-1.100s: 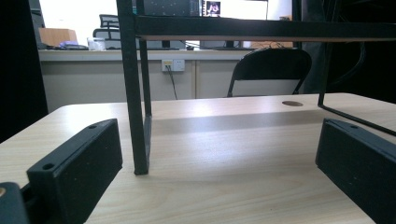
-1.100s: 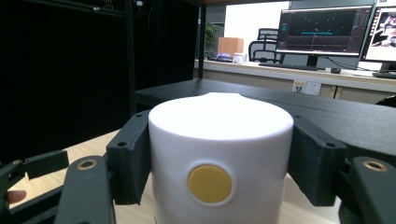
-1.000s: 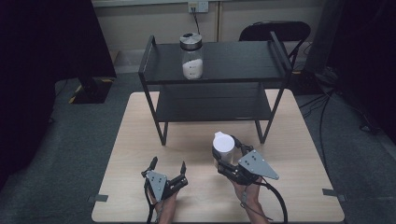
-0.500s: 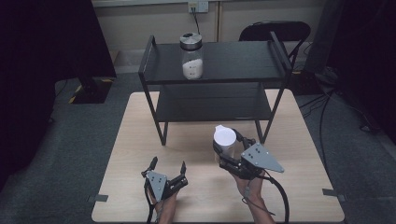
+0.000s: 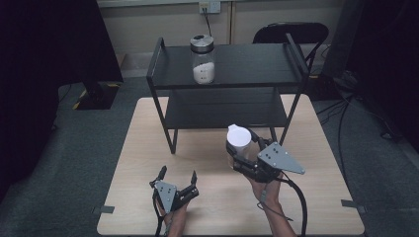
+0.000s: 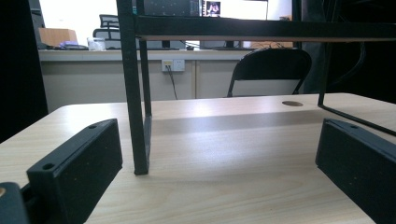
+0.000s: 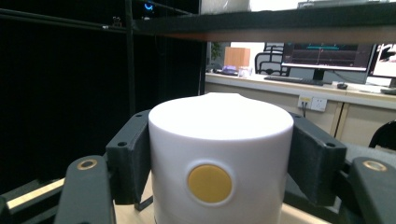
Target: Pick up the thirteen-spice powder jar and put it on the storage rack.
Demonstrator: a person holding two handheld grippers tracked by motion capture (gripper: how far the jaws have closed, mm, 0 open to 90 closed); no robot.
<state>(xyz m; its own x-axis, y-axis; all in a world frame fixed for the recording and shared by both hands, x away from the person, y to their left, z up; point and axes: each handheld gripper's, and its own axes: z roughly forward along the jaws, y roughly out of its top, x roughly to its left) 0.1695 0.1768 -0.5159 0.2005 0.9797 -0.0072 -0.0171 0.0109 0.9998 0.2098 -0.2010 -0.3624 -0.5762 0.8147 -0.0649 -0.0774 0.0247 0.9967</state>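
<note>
The table (image 5: 148, 148) is pale wood, a light grain running across it, with a small round hole showing far across the top in the left gripper view. It stands on dark grey carpet, and strips of grey tape mark the floor at its near corners. A black two-tier rack (image 5: 163, 84) sits on the far half of the top.

The right gripper (image 5: 236, 154) is clamped on a white jar (image 5: 239, 137) — its jaws press the jar's two sides, plain in the right gripper view, where the jar (image 7: 219, 158) stands upright between the black jaws with a round yellow dot on its front. In the high view the jar is held off the table, just in front of the rack's lower shelf and near its right front leg.

To the left of that gripper and nearer the table's front edge, the left gripper (image 5: 178, 177) rests low over the wood with its jaws wide apart and nothing between them. Straight ahead of it stands the rack's left front leg.

Well beyond both grippers, on the rack's top shelf, is a glass jar (image 5: 202, 61) half full of white powder, with a dark lid.

Behind the table — a beige wall with a socket (image 5: 209, 6), a black chair (image 5: 291, 33) and cables trailing over the carpet at the right. A dark screen fills the left.
</note>
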